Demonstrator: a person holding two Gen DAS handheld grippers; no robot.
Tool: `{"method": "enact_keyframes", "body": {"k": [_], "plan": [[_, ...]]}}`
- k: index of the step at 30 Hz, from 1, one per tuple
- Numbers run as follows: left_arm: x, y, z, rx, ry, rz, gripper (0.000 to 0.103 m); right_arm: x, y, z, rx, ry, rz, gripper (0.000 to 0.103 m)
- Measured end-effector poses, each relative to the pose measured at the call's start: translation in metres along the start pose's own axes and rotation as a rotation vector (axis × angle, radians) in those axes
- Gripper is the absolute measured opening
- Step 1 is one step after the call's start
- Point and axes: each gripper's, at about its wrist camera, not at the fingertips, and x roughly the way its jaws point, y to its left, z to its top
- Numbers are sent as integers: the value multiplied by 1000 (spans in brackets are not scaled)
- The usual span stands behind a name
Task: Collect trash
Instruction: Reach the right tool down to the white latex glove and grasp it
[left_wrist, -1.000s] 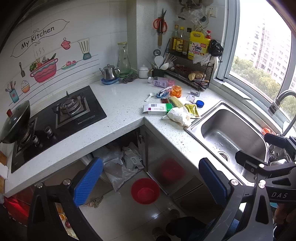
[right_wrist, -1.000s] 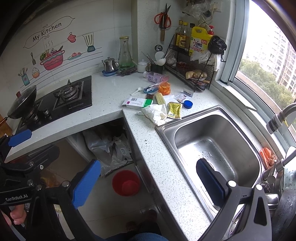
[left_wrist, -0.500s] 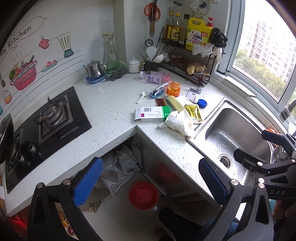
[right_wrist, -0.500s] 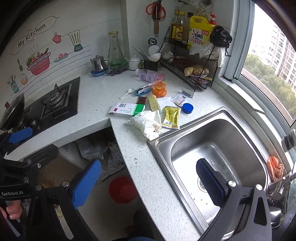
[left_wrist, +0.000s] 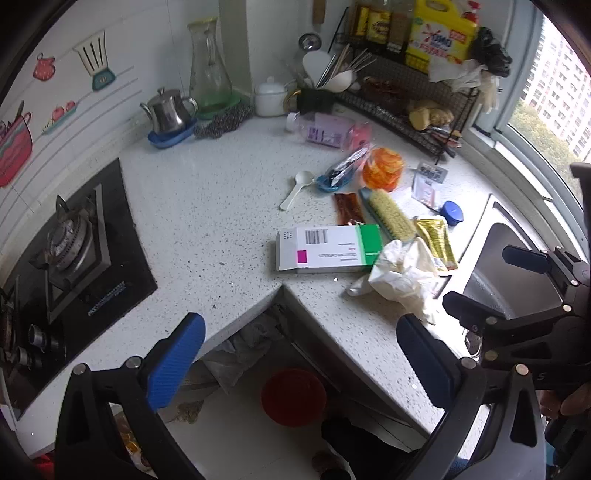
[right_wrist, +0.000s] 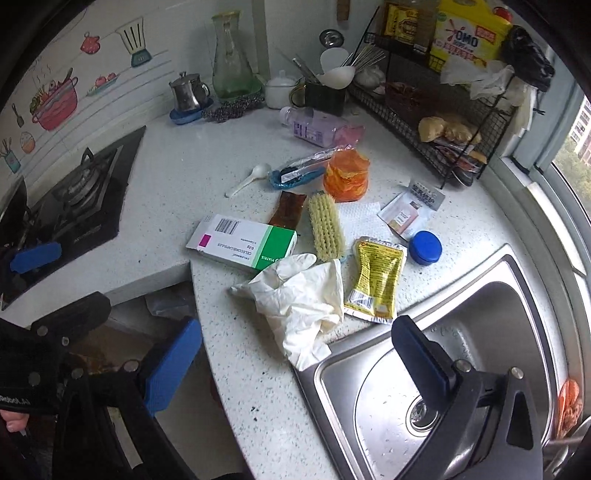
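Each camera sits on a gripper and looks forward and down between two blue fingers at a corner worktop (left_wrist: 207, 229). The left view hangs out past the worktop's edge, so the floor and a red bowl (left_wrist: 293, 397) show below. The right view is closer in and sits above the sink (right_wrist: 436, 369). Both views share the middle of the worktop: the white and green box (left_wrist: 328, 249) (right_wrist: 242, 243), the crumpled glove (left_wrist: 402, 278) (right_wrist: 299, 299) and the stove (left_wrist: 70, 251) (right_wrist: 79, 195). Each view also catches the other gripper at its side.

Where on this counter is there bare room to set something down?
Bare speckled white counter lies between the black gas hob and the white-and-green cardboard box. The strip from that box to the steel sink is crowded: crumpled white glove, yellow sachet, blue cap.
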Motion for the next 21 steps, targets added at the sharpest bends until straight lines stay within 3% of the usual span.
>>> {"method": "enact_keyframes", "body": {"k": [11,17,19,21], "plan": [[65,27,4,-83,105,-16,103,86,4,20,-134,136,35,103],[76,28,-2,-82,128,-35,103,109,13,17,-207,187,28,80],[77,27,-3,-80,134,-42,103,113,13,13,-210,203,34,66],[78,26,-5,-72,137,-44,103,113,9,11,-193,195,51,65]]}}
